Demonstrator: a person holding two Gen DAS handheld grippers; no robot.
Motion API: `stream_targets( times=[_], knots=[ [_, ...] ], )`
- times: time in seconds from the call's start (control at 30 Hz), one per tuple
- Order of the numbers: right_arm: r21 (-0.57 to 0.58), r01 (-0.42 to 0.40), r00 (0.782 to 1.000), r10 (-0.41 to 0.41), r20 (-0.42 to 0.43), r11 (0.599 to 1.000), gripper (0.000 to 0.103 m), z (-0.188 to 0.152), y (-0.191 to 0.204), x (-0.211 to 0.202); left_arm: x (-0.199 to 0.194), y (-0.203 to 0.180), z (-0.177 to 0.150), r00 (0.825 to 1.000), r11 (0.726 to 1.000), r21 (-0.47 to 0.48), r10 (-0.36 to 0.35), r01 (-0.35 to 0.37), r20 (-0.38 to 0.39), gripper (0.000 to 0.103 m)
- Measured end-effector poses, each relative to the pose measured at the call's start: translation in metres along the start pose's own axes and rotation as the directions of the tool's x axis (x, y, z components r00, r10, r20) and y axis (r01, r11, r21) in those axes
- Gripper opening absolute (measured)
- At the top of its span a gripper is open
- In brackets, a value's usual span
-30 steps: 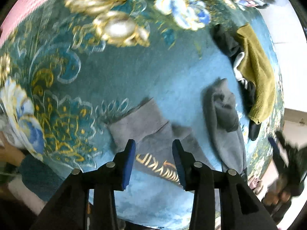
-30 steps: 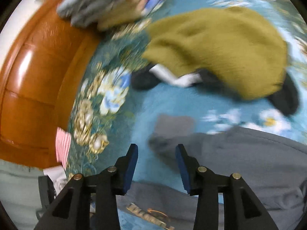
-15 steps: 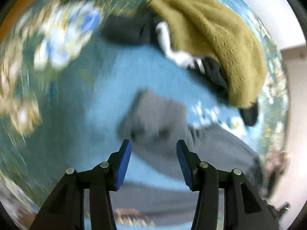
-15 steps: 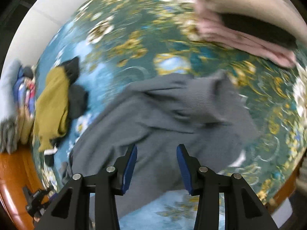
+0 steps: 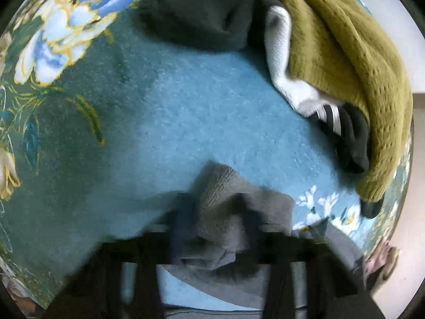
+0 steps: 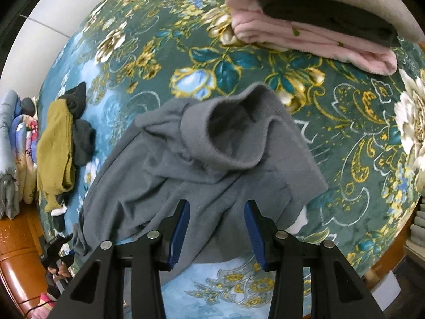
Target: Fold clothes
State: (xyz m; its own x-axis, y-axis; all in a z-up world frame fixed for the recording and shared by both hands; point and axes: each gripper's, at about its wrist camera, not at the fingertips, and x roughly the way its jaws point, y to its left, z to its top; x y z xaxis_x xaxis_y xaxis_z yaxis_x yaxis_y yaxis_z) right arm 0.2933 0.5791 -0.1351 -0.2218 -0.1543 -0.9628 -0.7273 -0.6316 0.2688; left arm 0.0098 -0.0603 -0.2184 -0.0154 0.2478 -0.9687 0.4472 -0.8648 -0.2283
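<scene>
1. Left wrist: our left gripper [image 5: 216, 228] is motion-blurred, so we cannot tell its finger state; the grey sweater's cuff [image 5: 228, 199] lies between its fingers on the teal floral blanket [image 5: 186, 111], the olive knit [image 5: 353, 61] far right.
2. Right wrist: our right gripper [image 6: 217, 228] hangs spread over the grey sweater [image 6: 196, 164], folded pink clothing [image 6: 313, 37] far right. We read no writing.

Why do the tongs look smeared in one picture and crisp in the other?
Left wrist view: the left tongs are streaked by motion blur over the ribbed grey knit cuff; whether they are open is unclear. Right wrist view: the right tongs are sharp and open above the grey sweater; the fisheye lens bulges the floral blanket.
</scene>
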Motion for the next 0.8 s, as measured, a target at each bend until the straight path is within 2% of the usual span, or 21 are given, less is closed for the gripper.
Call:
stream_targets(
  times=[0.1,0.2,0.27,0.43,0.5,0.53,0.57,0.6,0.7,0.8],
  knots=[
    [0.003,-0.023,1.000,0.023,-0.001,1.000,0.046,0.014,0.002,0.005,-0.014,-0.010,-0.004,0.998,0.999,0.035,0.015,-0.017,0.058,0.009],
    [0.007,-0.046,0.999,0.046,-0.001,0.999,0.046,0.027,0.004,0.009,-0.046,0.001,-0.002,0.986,0.998,-0.037,-0.037,0.043,0.161,0.009],
    [0.009,-0.061,0.998,0.061,-0.001,0.998,0.046,0.036,0.006,0.013,-0.062,0.016,0.002,0.978,0.995,-0.087,-0.038,0.057,0.203,0.009],
    [0.015,-0.099,0.995,0.099,-0.002,0.995,0.046,0.059,0.009,0.020,-0.084,0.051,0.006,0.973,0.984,-0.167,-0.023,0.062,0.228,0.009],
    [-0.001,-0.101,0.995,0.101,-0.006,0.995,0.038,0.061,0.016,0.023,-0.089,0.057,0.001,0.972,0.977,-0.199,-0.032,0.080,0.234,0.009],
    [-0.013,-0.099,0.995,0.099,-0.009,0.995,0.019,0.060,0.021,0.025,-0.091,0.060,-0.002,0.971,0.973,-0.213,-0.038,0.090,0.238,0.008],
    [-0.022,-0.099,0.995,0.099,-0.003,0.995,0.008,0.060,0.025,0.023,-0.094,0.062,-0.005,0.968,0.970,-0.218,-0.048,0.104,0.246,0.008],
    [-0.026,-0.102,0.995,0.102,0.020,0.994,0.007,0.059,0.028,0.017,-0.098,0.063,-0.009,0.965,0.968,-0.222,-0.062,0.121,0.256,0.008],
    [-0.037,-0.132,0.985,0.135,0.105,0.991,0.006,0.057,0.029,-0.022,-0.121,0.062,-0.014,0.940,0.955,-0.210,-0.137,0.209,0.313,0.007],
    [-0.060,-0.179,0.961,0.188,0.203,0.982,0.006,0.056,0.025,-0.080,-0.161,0.076,-0.029,0.901,0.942,-0.186,-0.192,0.280,0.388,0.007]
  ],
)
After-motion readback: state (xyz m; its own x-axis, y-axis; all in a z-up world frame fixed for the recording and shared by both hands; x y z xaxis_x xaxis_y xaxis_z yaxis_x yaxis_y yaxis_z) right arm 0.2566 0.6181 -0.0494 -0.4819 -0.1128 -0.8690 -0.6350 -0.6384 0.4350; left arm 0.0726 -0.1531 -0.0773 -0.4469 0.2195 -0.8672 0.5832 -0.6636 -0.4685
